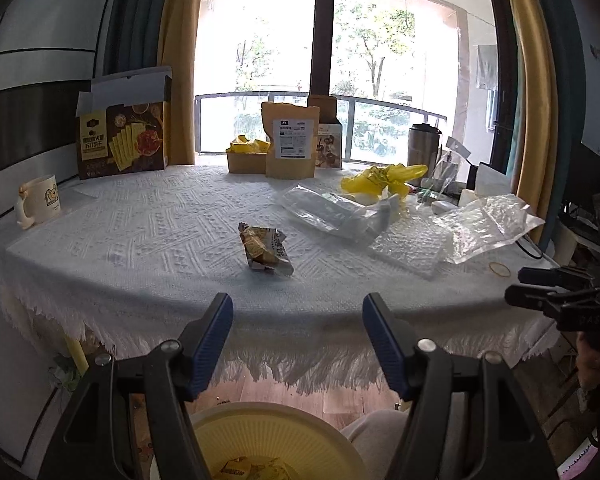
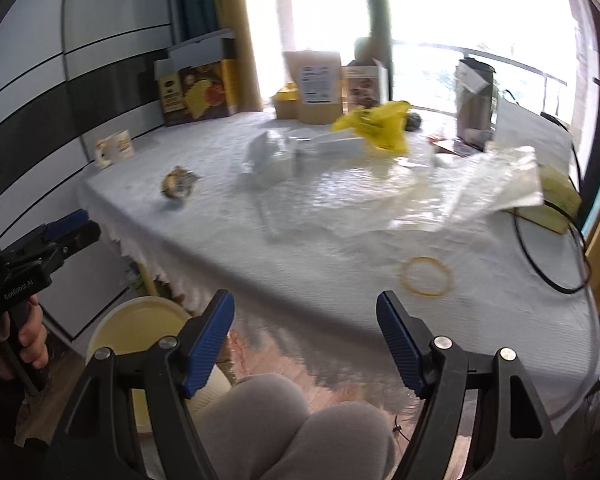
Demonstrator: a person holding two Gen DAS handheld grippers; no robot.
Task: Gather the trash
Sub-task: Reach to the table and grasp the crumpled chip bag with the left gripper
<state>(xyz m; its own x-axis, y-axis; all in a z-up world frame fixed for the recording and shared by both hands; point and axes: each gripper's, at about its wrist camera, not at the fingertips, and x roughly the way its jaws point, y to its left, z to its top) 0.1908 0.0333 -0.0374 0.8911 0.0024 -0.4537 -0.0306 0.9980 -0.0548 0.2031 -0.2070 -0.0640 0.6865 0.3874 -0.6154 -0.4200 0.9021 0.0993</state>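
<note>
Directly beneath your left gripper [image 1: 297, 314] sits the yellow bin [image 1: 276, 428], some wrappers already inside. Both sets of jaws stand apart and empty; your right gripper [image 2: 305, 312] hangs off the table's near edge. Go for the crumpled snack wrapper [image 1: 265, 249] mid-cloth: come down over it, straddle its bulk, and pinch without snagging the white tablecloth [image 1: 140, 240]. Counted: one crumpled wrapper, one yellow bag [image 1: 384, 178], one rubber band [image 2: 426, 275], and several overlapping clear plastic bags [image 1: 488, 224].
</note>
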